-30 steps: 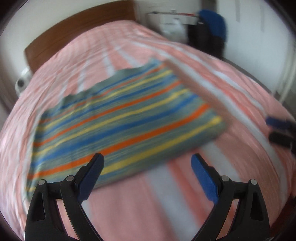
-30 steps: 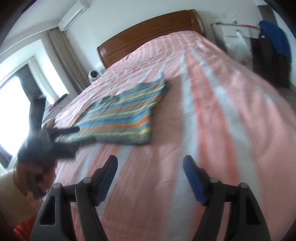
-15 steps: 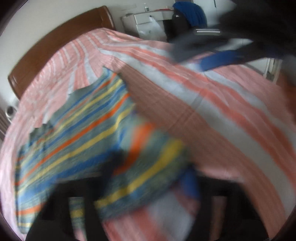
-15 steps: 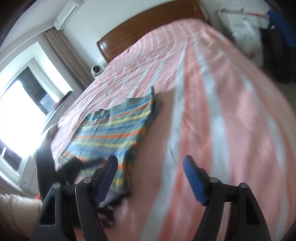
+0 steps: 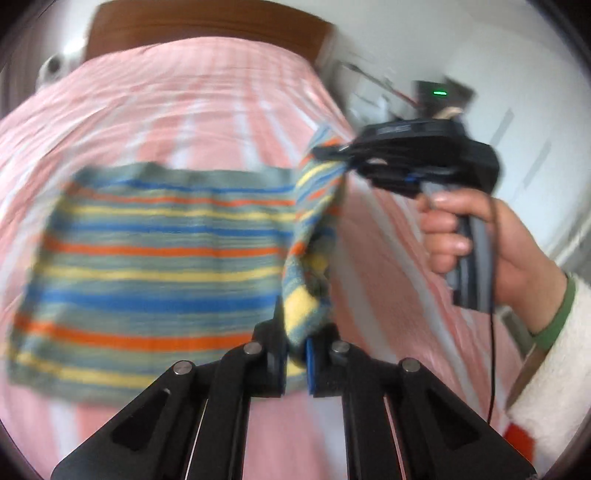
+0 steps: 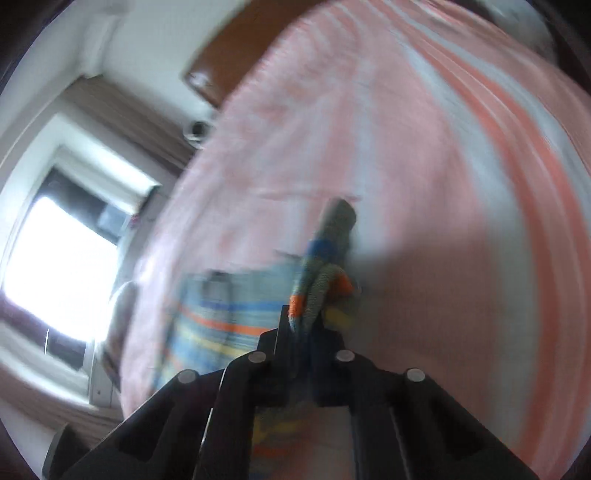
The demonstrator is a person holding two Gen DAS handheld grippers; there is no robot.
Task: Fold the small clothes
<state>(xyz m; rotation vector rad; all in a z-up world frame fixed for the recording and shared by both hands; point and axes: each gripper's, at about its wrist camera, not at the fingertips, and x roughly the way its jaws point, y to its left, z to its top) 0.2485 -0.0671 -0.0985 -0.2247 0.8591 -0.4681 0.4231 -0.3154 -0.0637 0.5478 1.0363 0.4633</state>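
A small striped garment (image 5: 166, 254), grey-green with blue, orange and yellow bands, lies on the pink striped bed (image 5: 184, 99). My left gripper (image 5: 295, 350) is shut on its near right corner. My right gripper (image 5: 332, 153), held in a hand, is shut on the far right corner. The right edge of the cloth is lifted off the bed between the two. In the right wrist view my right gripper (image 6: 304, 328) pinches bunched striped cloth (image 6: 325, 258), with the rest of the garment lying flat to the left.
A wooden headboard (image 5: 207, 22) stands at the far end of the bed. A bright window (image 6: 55, 258) and curtains are off the bed's left side. Furniture and a white wall (image 5: 517, 74) are on the right.
Both grippers were open above the bed one second ago. They have since moved to the garment's right edge, shut on its two corners and lifted that edge.
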